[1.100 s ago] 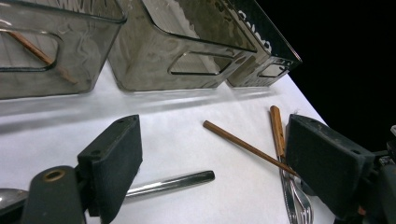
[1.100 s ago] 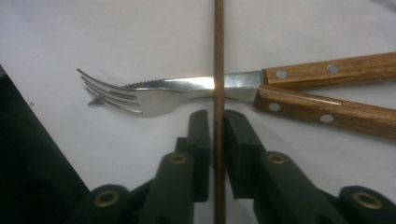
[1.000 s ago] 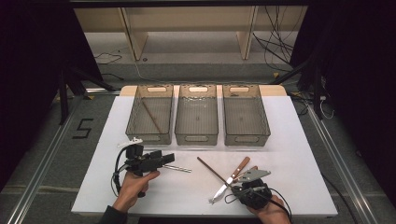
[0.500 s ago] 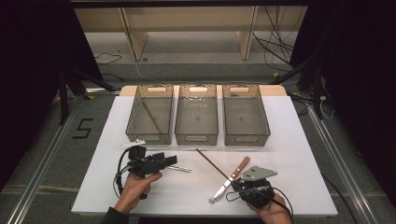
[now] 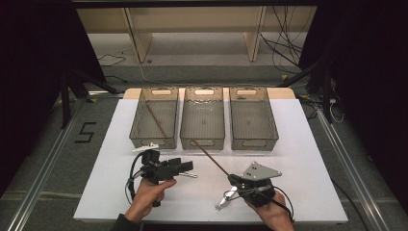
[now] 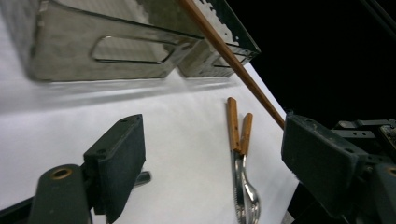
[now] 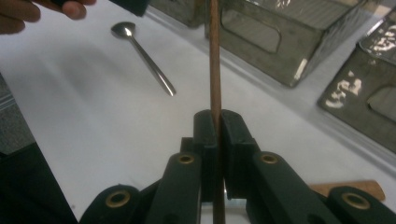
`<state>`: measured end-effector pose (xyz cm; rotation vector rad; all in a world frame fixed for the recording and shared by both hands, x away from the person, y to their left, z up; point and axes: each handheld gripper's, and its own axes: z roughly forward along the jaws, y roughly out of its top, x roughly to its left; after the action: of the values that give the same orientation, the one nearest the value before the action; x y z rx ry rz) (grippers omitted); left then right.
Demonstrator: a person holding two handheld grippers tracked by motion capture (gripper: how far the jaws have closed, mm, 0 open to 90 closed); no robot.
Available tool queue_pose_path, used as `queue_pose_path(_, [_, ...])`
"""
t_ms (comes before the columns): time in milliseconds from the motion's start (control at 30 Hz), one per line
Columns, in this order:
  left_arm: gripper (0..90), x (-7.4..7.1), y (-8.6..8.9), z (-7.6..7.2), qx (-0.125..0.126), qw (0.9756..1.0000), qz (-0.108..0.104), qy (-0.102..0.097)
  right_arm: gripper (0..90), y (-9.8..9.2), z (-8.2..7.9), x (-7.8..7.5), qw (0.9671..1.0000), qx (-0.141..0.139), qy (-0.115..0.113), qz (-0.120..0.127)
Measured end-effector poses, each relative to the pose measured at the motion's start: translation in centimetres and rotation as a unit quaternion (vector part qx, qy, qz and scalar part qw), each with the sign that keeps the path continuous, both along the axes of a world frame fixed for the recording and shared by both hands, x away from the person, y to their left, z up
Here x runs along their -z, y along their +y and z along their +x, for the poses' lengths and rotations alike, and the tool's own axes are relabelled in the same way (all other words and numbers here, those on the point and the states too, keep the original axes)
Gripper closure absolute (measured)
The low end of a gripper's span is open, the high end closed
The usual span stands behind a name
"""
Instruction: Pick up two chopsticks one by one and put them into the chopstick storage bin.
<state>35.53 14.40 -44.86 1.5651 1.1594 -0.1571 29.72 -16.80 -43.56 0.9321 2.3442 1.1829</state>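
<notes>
My right gripper is shut on the near end of a brown chopstick. The stick is off the white table and slants toward the middle bin. A second chopstick lies in the left bin. My left gripper is open with nothing between its jaws, and hovers over a metal spoon. The held chopstick crosses the left gripper view.
A right bin stands beside the other two at the back. Two wooden-handled utensils lie side by side near my right gripper, and a blade tip sticks out under it. The table's front edge is close to both hands.
My right gripper has risen with the chopstick, lifting it off the table so it now slants up toward the bins. My left gripper has shifted slightly to the right.
</notes>
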Motion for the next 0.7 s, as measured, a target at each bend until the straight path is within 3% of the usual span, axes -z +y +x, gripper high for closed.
queue_pose_path(433, [31.6,-0.8,-2.2,0.8,0.018,0.9996,-0.021,0.01,85.9,2.6,0.9,-0.7,0.9997,-0.011,-0.018,0.011])
queue_pose_path(700, [46.9,-0.7,-3.2,1.2,0.029,0.9983,-0.046,0.021,85.9,3.4,1.0,-0.7,0.9995,-0.018,-0.024,0.013])
